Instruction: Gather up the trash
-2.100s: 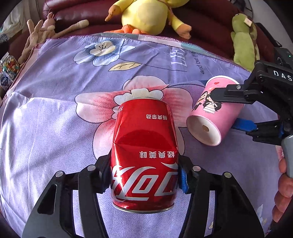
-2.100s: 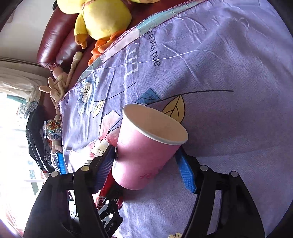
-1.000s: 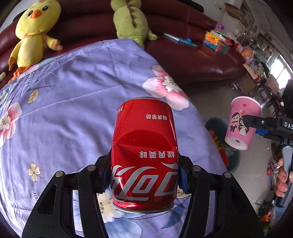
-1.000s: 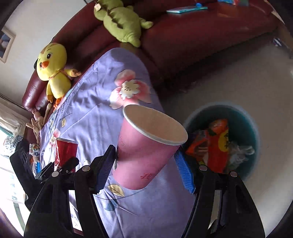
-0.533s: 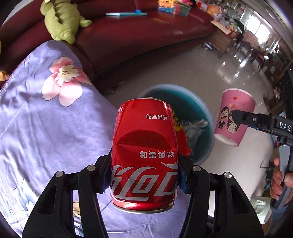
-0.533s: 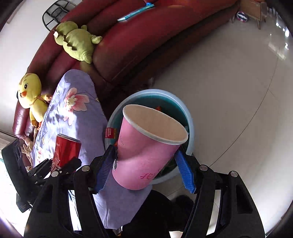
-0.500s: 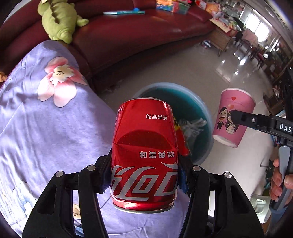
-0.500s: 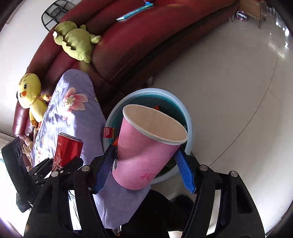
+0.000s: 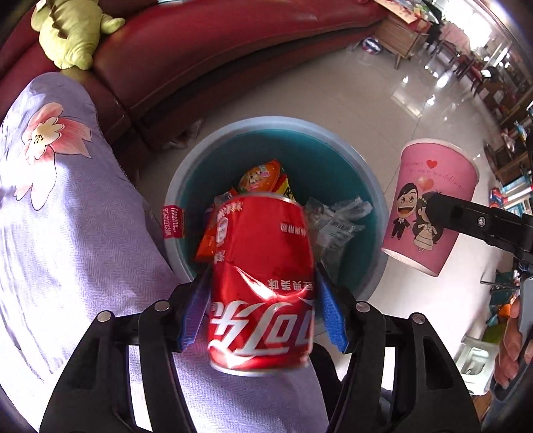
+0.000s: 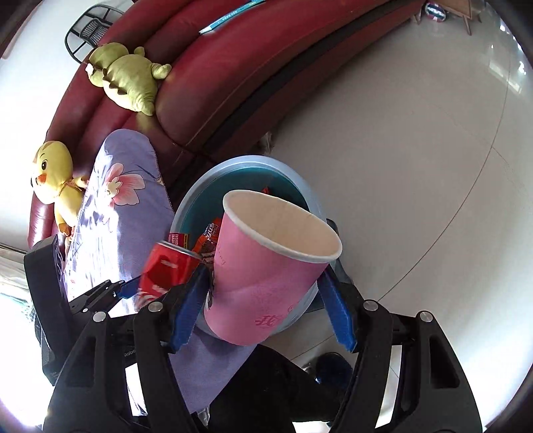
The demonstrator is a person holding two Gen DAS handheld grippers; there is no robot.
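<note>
A dented red cola can (image 9: 261,283) sits between the pads of my left gripper (image 9: 261,309); the jaws have spread and the can looks blurred and loose above the blue trash bin (image 9: 186,186). The can also shows in the right wrist view (image 10: 166,269). My right gripper (image 10: 266,303) is shut on a pink paper cup (image 10: 269,273), held over the bin's rim (image 10: 213,176). The cup also shows in the left wrist view (image 9: 429,203), right of the bin. Snack wrappers (image 9: 263,175) lie in the bin.
A table with a purple flowered cloth (image 9: 66,216) stands left of the bin. A dark red sofa (image 9: 200,50) runs behind, with a green plush toy (image 9: 73,30) and a yellow duck plush (image 10: 53,180). Pale tiled floor (image 10: 416,150) lies to the right.
Both grippers have moved closer over the bin. My left gripper's jaws have opened and the can has slipped and tilted between the pads. The cup stays gripped.
</note>
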